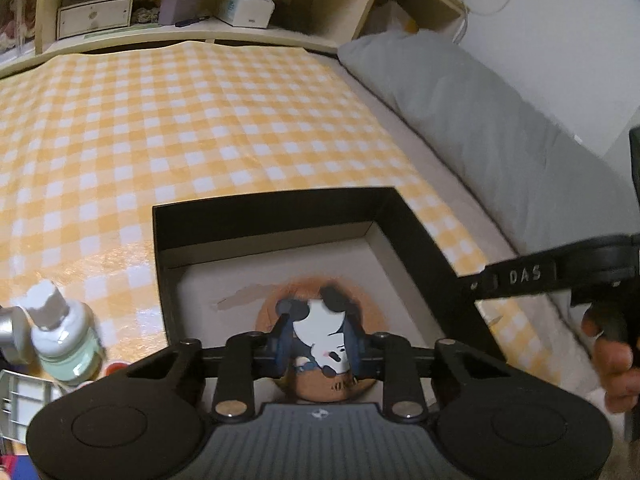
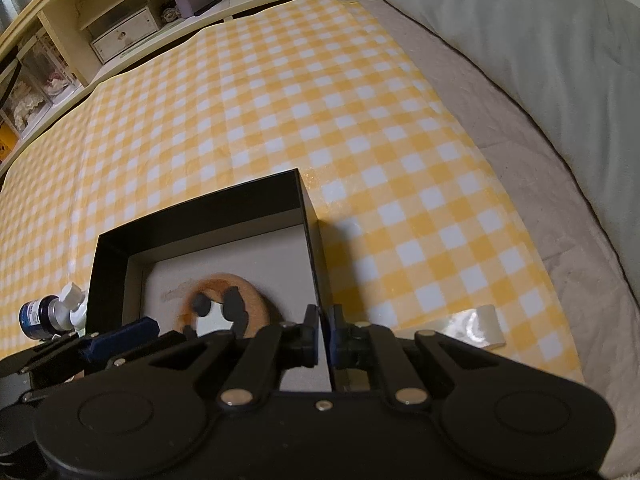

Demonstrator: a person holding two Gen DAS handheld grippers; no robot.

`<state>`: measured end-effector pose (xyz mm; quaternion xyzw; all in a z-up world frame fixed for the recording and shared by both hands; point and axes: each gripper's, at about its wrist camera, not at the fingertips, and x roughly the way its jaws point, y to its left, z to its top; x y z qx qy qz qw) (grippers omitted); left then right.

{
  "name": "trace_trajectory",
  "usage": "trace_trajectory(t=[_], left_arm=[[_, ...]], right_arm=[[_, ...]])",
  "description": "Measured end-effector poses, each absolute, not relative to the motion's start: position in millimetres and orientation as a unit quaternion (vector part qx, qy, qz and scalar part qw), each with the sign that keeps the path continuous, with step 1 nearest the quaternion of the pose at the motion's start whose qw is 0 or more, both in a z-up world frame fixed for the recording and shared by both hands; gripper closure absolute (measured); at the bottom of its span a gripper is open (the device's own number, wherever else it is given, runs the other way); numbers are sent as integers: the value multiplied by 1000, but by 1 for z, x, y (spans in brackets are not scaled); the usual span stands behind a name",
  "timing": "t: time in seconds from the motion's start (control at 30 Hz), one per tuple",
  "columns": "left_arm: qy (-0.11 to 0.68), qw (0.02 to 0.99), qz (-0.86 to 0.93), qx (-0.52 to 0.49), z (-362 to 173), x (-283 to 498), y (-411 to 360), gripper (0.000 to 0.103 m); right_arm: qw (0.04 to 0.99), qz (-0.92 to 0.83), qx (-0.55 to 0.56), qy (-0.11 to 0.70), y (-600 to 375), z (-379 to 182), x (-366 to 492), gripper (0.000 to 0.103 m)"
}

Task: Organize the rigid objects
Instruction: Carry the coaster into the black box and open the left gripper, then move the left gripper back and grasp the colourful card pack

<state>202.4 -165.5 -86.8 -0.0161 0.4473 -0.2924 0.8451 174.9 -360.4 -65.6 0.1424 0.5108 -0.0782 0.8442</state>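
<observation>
A black open box (image 1: 404, 216) sits on the yellow checked cloth; it also shows in the right wrist view (image 2: 200, 216). My left gripper (image 1: 318, 334) is shut on a round orange panda item (image 1: 320, 332) and holds it inside the box, low over the white floor. The panda item shows blurred in the right wrist view (image 2: 228, 308). My right gripper (image 2: 324, 334) is shut on the box's right wall (image 2: 316, 240). Its body appears at the right of the left wrist view (image 1: 560, 272).
A white-capped pale green bottle (image 1: 64, 340) stands left of the box, beside a dark blue bottle (image 2: 38, 316). A small clear glossy piece (image 2: 476, 330) lies right of the box. Shelves (image 1: 160, 4) line the far edge. A grey pillow (image 1: 460, 96) lies at right.
</observation>
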Motion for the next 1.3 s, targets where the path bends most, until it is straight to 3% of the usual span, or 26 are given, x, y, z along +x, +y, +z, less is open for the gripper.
trace_trajectory(t=[0.37, 0.53, 0.7, 1.03, 1.3], left_arm=[[447, 840, -301, 62, -71, 182, -171, 74], [440, 840, -307, 79, -63, 169, -169, 42], [430, 844, -308, 92, -55, 158, -165, 21], [418, 851, -293, 125, -47, 140, -151, 4], [413, 854, -280, 147, -39, 127, -107, 1]], right_arm=[[844, -78, 141, 511, -360, -66, 174, 97], [845, -77, 134, 512, -360, -65, 175, 97], [845, -75, 130, 512, -360, -64, 175, 98], [848, -70, 111, 514, -358, -63, 174, 98], [848, -67, 106, 514, -358, -61, 173, 98]])
